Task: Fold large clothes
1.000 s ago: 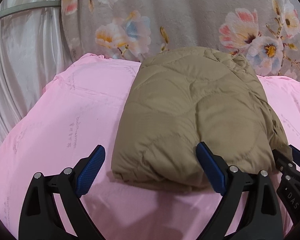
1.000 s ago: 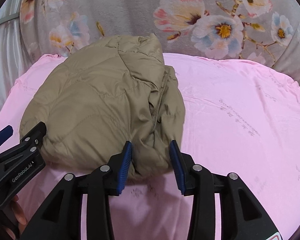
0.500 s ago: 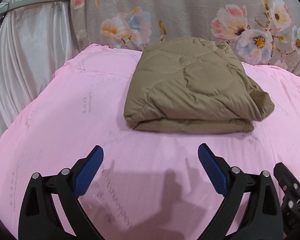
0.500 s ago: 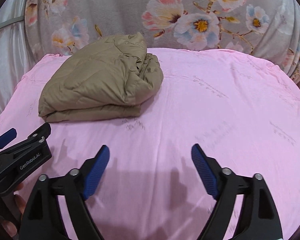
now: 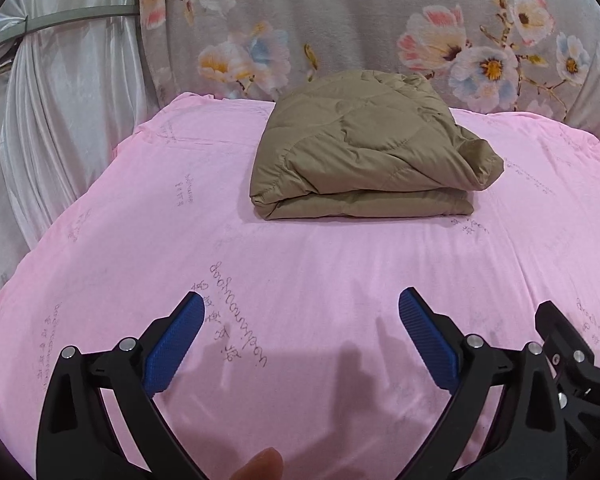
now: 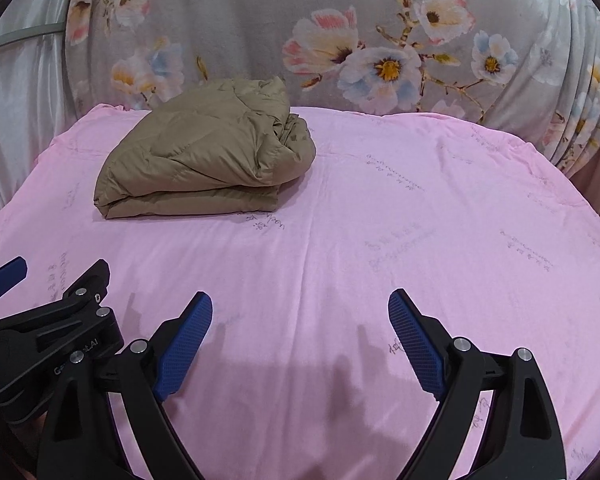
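A tan quilted jacket (image 5: 364,152) lies folded into a thick bundle at the far side of the pink sheet (image 5: 300,256); the right wrist view has the jacket (image 6: 204,160) at far left. My left gripper (image 5: 300,298) hangs open over bare sheet, well short of the jacket, nothing between its blue pads. My right gripper (image 6: 300,296) is also open and empty above the pink sheet (image 6: 420,220), to the right of the bundle. Each gripper shows in the other's view: the right gripper (image 5: 560,340) at the right edge, the left gripper (image 6: 40,320) at the left edge.
Grey floral fabric (image 5: 340,20) rises behind the sheet's far edge. A white curtain (image 5: 60,100) hangs at the left. A person's fingertip (image 5: 266,464) shows at the bottom edge. The sheet drops off at its left and right edges.
Both grippers have pulled back from the jacket toward the near side. The right gripper, which was pinching the jacket's edge, has let go and opened wide. The jacket stays folded.
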The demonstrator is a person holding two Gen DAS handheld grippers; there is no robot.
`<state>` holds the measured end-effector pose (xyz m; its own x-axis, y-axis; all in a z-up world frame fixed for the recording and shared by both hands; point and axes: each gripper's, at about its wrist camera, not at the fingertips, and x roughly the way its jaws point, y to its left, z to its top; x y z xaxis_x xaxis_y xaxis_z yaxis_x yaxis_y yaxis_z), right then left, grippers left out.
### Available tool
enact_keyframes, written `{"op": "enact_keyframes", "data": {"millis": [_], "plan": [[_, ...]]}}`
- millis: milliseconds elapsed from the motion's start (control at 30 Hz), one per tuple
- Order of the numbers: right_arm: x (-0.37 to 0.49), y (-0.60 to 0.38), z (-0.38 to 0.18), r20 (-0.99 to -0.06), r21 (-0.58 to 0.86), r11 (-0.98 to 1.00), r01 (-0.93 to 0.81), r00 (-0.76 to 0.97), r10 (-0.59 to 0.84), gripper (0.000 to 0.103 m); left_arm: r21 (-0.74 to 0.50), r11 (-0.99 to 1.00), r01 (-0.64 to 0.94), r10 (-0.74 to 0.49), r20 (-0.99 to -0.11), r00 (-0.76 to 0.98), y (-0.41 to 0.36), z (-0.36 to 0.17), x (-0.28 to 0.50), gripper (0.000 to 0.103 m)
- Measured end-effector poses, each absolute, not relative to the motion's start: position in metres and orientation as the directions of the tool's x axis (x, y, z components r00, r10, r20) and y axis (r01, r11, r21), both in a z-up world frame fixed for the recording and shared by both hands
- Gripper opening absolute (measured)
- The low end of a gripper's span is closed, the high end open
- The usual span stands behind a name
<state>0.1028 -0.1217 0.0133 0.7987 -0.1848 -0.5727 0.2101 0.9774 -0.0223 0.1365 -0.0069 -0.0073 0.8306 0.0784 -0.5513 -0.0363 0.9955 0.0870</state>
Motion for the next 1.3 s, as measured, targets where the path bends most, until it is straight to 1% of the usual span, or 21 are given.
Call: {"op": "enact_keyframes", "data": {"millis": [233,333,1300], "plan": [[0.1064,-0.1224,0.0116,-0.592,-0.025,0.976,0.214,0.784,-0.187,0.087,0.099,0.994,-0.04,0.089,-0.563,0.821,-0.0085,-0.0097,0.1397,0.095],[0.1106,-0.12,0.0095,-0.606,-0.058,0.969,0.241,0.762,-0.226,0.087,0.107,0.993,-0.045,0.097,-0.564,0.82,-0.0088,-0.0102,0.1402,0.095],[0.1084,-0.1207,0.0098,-0.602,-0.041,0.972,0.23,0.771,-0.208,0.087,0.108,0.993,-0.051,0.103,-0.562,0.821,-0.008,-0.0106,0.1397,0.095]]}}
